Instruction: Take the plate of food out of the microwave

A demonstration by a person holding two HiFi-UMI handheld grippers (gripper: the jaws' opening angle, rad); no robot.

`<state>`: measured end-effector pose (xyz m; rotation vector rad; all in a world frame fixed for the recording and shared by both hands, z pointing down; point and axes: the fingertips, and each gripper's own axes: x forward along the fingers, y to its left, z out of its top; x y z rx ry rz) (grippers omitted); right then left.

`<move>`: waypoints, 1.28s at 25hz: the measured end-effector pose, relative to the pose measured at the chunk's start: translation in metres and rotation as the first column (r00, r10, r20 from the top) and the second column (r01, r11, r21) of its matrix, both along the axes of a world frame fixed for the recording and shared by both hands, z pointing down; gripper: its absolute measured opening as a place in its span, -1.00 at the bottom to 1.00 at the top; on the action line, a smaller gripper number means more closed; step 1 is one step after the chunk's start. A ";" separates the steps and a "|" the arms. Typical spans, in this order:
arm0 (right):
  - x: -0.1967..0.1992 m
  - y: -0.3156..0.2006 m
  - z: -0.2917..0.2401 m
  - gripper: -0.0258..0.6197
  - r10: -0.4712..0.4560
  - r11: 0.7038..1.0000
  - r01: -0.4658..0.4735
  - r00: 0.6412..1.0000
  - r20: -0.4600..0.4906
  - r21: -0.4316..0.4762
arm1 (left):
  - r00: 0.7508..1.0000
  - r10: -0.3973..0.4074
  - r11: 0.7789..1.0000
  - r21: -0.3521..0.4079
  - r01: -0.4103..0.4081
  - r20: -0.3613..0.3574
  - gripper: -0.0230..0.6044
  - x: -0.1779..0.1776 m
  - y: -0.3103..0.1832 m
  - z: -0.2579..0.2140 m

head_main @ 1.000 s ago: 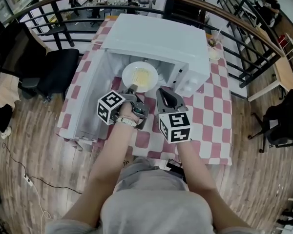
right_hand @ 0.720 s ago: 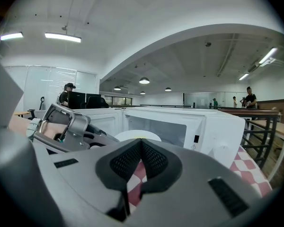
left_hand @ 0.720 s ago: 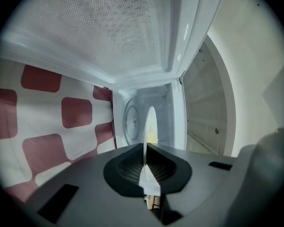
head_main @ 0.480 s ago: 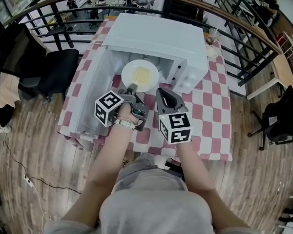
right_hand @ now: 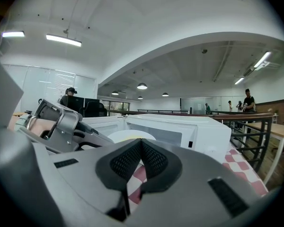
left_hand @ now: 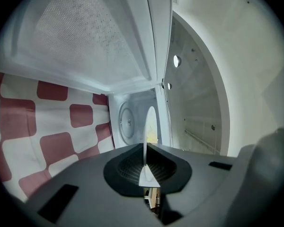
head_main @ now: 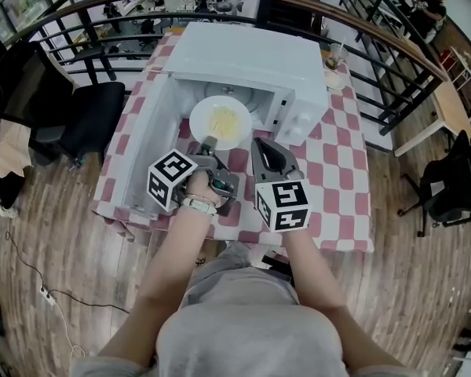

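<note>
Left gripper view: the left gripper (left_hand: 145,162) has its ribbed black pads (left_hand: 127,167) pinched on the near rim of a thin, smooth white plate (left_hand: 150,122), seen edge-on at the mouth of the microwave (head_main: 251,53). Beside it, the right gripper (right_hand: 141,157) has its pads pressed together on nothing. A one-edge pinch on glazed ware likely tips, so draw it out level and slowly, clear of the open door (head_main: 141,159). Pale yellow food (head_main: 224,121) sits mid-plate, and a red-and-white checked cloth (head_main: 337,171) lies under the boxy white oven.
</note>
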<state>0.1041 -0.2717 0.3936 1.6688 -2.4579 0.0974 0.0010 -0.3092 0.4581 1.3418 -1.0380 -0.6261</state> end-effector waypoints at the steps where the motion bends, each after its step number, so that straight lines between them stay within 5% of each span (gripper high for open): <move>1: -0.001 0.001 -0.001 -0.84 0.000 1.000 0.000 1.000 -0.007 0.007 | 1.000 0.001 1.000 0.003 -0.001 -0.002 -0.89 0.000 0.002 -0.002; 32: 0.013 0.045 -0.044 -0.84 0.083 0.992 -0.084 0.996 0.013 0.095 | 0.998 0.019 0.997 0.079 -0.015 -0.055 -0.89 0.014 0.059 -0.049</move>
